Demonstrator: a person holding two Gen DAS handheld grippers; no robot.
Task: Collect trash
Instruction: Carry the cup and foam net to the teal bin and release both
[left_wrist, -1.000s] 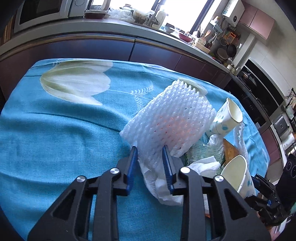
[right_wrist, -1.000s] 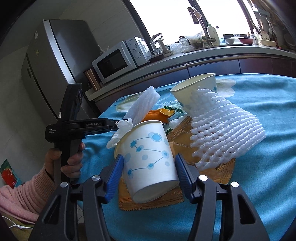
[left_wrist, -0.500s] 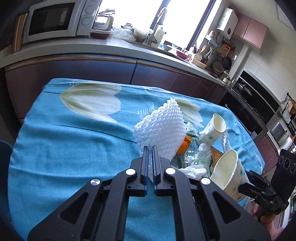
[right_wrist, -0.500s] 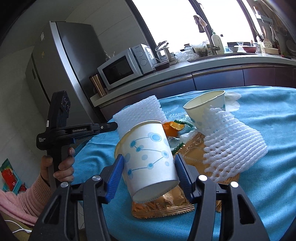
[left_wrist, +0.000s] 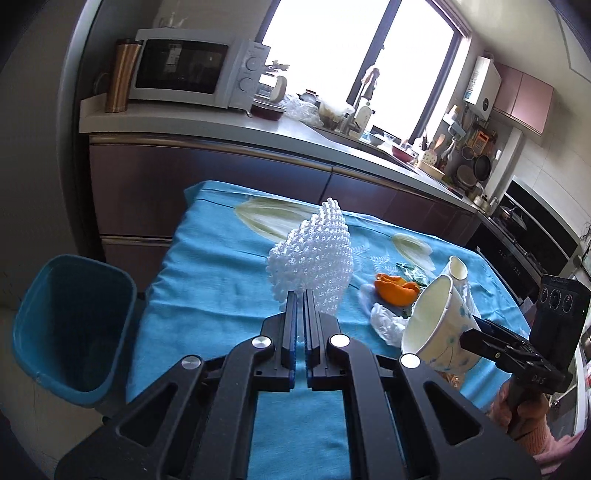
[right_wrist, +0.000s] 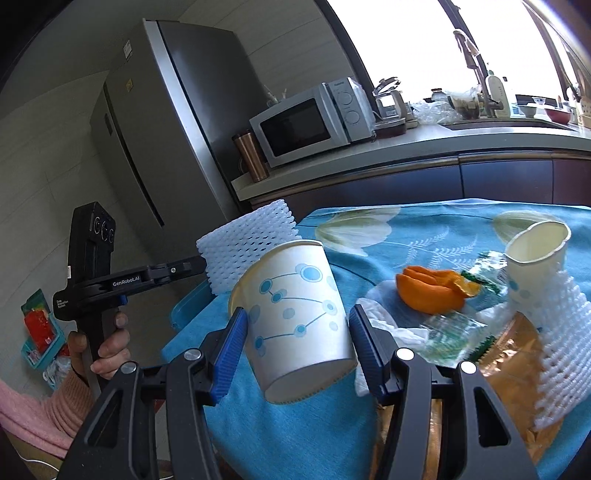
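- Left gripper (left_wrist: 300, 306) is now clamping the foam net (left_wrist: 314, 258), lifted off the pile, bin (left_wrist: 70, 325) lying to its left.
- Right gripper (right_wrist: 295, 350) is gripping the paper cup (right_wrist: 295, 310), also raised, ready for binning.

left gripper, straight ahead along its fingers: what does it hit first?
Apart from the foam net the left gripper is already shut on, probably the blue tablecloth beyond it; depth is unclear. The bin sits well off to the side.

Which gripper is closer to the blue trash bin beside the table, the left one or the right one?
Left. The left gripper, shut on the white foam net, is near the table edge beside the blue bin. The right gripper, holding the paper cup, sits farther along the table.
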